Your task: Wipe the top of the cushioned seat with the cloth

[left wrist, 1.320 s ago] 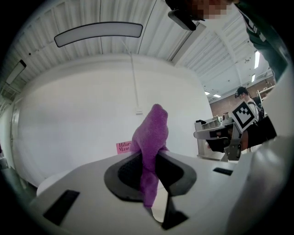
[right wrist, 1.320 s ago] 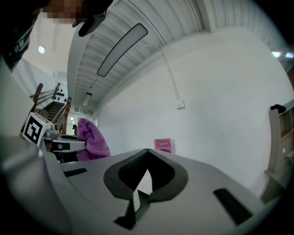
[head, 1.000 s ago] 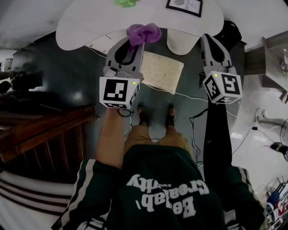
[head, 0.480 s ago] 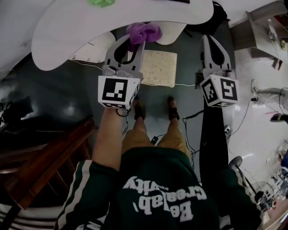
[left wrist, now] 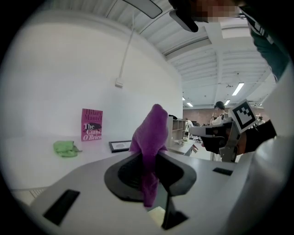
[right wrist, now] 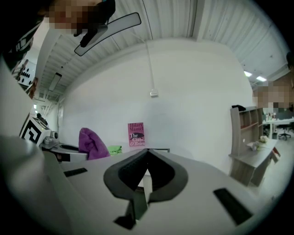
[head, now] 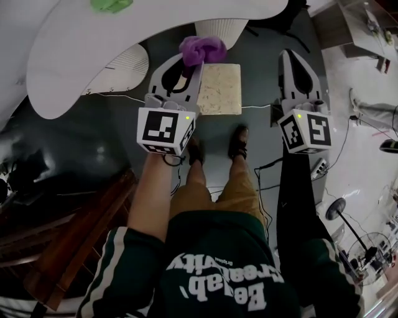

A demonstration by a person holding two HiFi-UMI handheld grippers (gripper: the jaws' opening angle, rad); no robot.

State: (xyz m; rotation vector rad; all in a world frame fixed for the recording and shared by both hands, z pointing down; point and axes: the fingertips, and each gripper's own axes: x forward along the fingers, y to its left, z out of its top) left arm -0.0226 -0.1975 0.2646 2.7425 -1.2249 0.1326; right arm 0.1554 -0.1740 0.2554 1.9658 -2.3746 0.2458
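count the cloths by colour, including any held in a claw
purple cloth: 1, pinched in the left claw
green cloth: 1, lying on the white table
total: 2
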